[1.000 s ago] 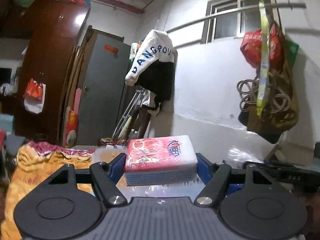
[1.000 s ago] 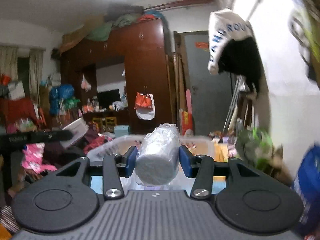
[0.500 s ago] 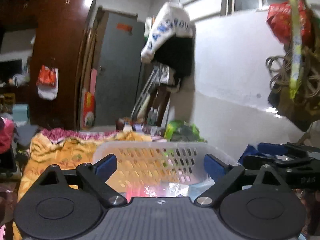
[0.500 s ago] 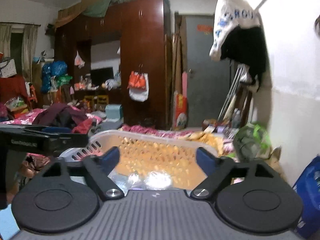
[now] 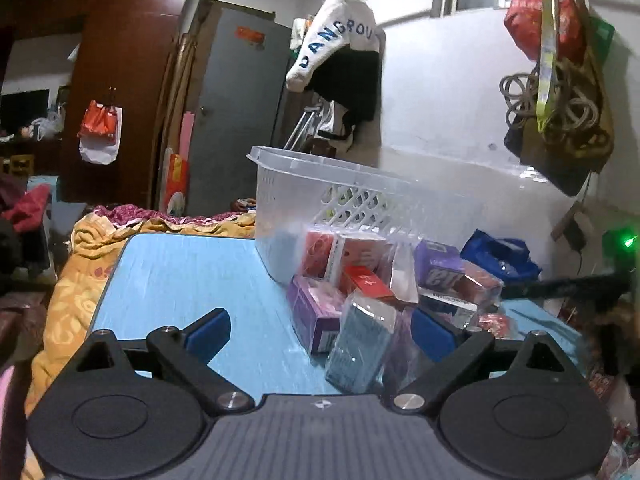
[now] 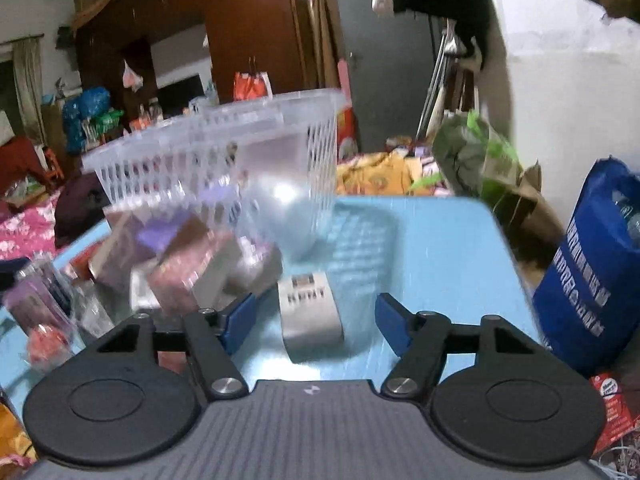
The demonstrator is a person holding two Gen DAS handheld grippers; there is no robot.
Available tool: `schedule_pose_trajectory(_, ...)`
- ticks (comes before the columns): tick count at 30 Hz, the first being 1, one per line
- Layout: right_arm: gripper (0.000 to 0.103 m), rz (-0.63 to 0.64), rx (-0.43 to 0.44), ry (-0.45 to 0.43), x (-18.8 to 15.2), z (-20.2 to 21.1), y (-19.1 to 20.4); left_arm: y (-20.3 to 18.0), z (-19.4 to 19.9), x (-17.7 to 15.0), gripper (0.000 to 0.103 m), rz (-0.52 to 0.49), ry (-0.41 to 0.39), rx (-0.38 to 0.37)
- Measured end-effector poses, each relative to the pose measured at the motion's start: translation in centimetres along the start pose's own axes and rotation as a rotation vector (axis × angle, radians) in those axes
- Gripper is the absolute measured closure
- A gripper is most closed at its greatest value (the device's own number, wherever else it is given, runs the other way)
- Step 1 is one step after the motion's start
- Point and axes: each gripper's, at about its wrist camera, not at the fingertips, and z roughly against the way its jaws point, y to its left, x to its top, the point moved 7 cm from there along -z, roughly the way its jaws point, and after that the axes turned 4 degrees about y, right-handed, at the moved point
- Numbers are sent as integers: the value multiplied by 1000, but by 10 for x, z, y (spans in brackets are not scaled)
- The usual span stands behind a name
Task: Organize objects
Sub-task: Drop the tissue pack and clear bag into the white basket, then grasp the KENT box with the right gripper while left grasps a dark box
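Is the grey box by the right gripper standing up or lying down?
Lying down: the grey box rests flat on the blue table.

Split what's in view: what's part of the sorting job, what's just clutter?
Job:
- basket
- boxes piled beside it
- teal pack
- grey box
- table

Clutter:
- blue bag
- hanging jacket
- wardrobe
- bedding

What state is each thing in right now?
left gripper: open, holding nothing
right gripper: open, jaws have just been closing, grey box between them untouched
grey box: flat on the table
basket: upright on the table
teal packet: leaning, tilted
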Motion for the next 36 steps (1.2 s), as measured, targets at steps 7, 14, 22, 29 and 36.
schedule_pose_trajectory(7, 44, 20, -5, 70, -9, -17, 5, -7, -4, 1, 5, -19, 7, 29)
schedule_pose_trajectory(14, 59, 77, -61, 67, -13, -16, 9, -16, -26, -5, 7, -33, 54, 80)
schedule_pose_trajectory(22, 61, 39, -43, 34, -12, -12, 2, -23, -31, -7, 62, -70, 33, 63)
schedule_pose_trajectory(29, 61, 16, -54, -28, -8, -4, 1, -23, -22, -5, 63, -53, -24, -10)
schedule_pose_trajectory(36, 61, -26, -34, -89, -6, 4, -4, -22, -21, -3, 63, -32, -46, -39)
